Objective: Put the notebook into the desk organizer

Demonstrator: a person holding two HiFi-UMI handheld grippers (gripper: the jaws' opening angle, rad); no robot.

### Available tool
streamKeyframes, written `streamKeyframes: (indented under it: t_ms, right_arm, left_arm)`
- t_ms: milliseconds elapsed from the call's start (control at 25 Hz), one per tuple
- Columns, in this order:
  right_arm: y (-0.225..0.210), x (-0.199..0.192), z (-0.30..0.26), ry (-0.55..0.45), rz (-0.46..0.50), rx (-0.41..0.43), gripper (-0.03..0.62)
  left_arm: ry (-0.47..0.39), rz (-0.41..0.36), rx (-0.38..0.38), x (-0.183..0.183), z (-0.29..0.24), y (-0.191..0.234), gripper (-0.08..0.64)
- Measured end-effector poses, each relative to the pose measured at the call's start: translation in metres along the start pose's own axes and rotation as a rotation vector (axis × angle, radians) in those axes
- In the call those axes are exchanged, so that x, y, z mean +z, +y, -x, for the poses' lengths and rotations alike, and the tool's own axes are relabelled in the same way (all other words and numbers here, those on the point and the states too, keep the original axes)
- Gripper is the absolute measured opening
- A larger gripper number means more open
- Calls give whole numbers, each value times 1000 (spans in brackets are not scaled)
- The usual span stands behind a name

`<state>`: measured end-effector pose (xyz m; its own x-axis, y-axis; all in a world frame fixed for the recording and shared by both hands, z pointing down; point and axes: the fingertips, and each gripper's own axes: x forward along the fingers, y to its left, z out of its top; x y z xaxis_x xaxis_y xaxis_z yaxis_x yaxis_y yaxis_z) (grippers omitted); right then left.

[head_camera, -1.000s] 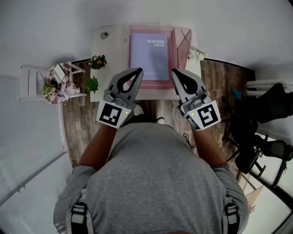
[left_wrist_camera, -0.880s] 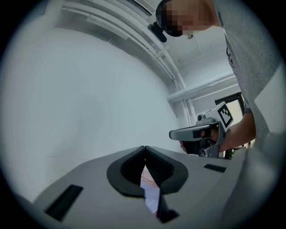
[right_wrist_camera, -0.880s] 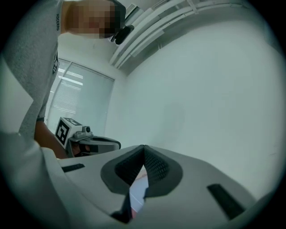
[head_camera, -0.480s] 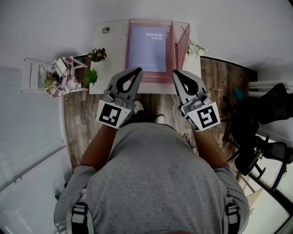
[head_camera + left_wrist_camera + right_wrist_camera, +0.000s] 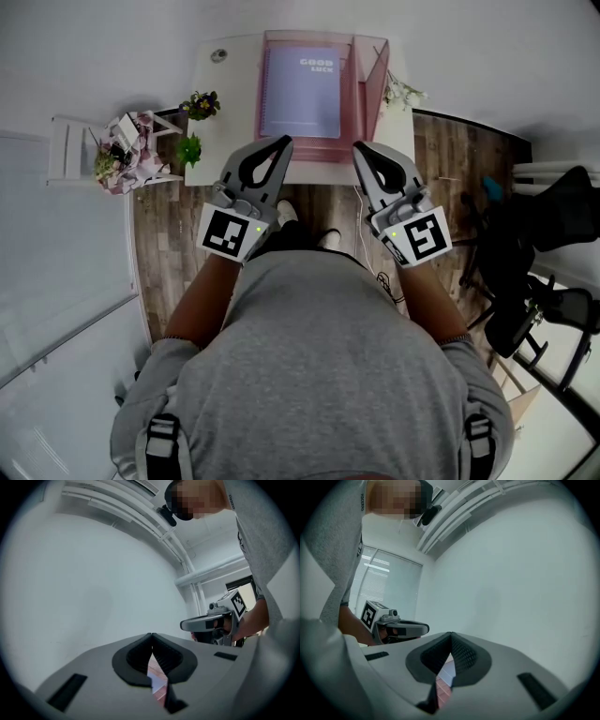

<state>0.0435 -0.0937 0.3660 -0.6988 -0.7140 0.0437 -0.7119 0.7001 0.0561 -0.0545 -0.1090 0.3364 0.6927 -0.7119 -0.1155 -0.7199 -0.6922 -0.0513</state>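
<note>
A lilac notebook (image 5: pixel 302 92) with "GOOD LUCK" on its cover lies flat inside the pink desk organizer (image 5: pixel 363 105) on a white desk (image 5: pixel 225 103). My left gripper (image 5: pixel 282 143) hovers near the desk's front edge, left of the organizer's near corner, shut with nothing in it. My right gripper (image 5: pixel 357 148) hangs level with it to the right, also shut and empty. In the left gripper view the jaws (image 5: pixel 151 636) meet at the tips, and the right gripper (image 5: pixel 208 623) shows beside them. The right gripper view shows closed jaws (image 5: pixel 451 634) and the left gripper (image 5: pixel 401 629).
Two small potted plants (image 5: pixel 200 103) (image 5: pixel 188 150) sit at the desk's left edge. A white side shelf with flowers (image 5: pixel 117 159) stands further left. A flower sprig (image 5: pixel 403 94) lies at the desk's right. A black chair (image 5: pixel 534 244) stands at the right on the wooden floor.
The desk with organizer and notebook has slid slightly up in the head view. Both grippers keep their places and stay shut.
</note>
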Motion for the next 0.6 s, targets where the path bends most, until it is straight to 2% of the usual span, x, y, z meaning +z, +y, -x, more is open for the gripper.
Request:
streamKeyframes:
  t_ms: [280,600]
  right_arm:
    - [7,-4,0,11,11,22,8]
    - [9,-4,-6,12,9,26,6]
  left_arm:
    - [14,-34,-3,-2,4,-6,20]
    - [19,-23,-6,-5,5,-6,20]
